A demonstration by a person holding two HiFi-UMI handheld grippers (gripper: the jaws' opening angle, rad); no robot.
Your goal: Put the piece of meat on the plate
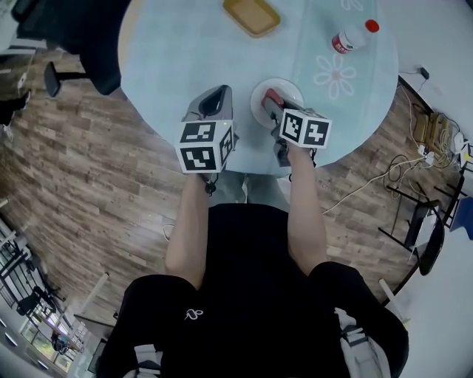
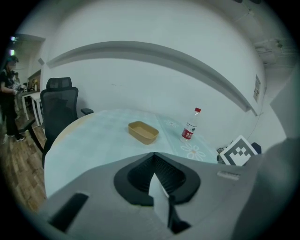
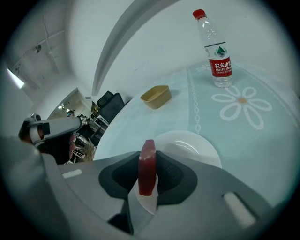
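Observation:
A dark red slab of meat [image 3: 146, 165] stands on edge between the jaws of my right gripper [image 3: 148, 161], which is shut on it. Just beyond and below the jaws lies the white plate [image 3: 193, 144], nothing on it. In the head view the meat [image 1: 272, 97] hangs over the plate [image 1: 260, 103] near the table's front edge, held by the right gripper [image 1: 274, 105]. My left gripper [image 1: 216, 96] hovers to the left of the plate, over the cloth. In its own view the left gripper [image 2: 154, 165] has its jaws together with nothing between them.
The round table [image 1: 170, 66] has a pale teal cloth. A tan tray [image 1: 251, 15] sits at the far side and a water bottle [image 1: 353, 37] at the far right. A black office chair [image 2: 58, 108] stands at the table's left; cables [image 1: 403, 166] lie on the floor.

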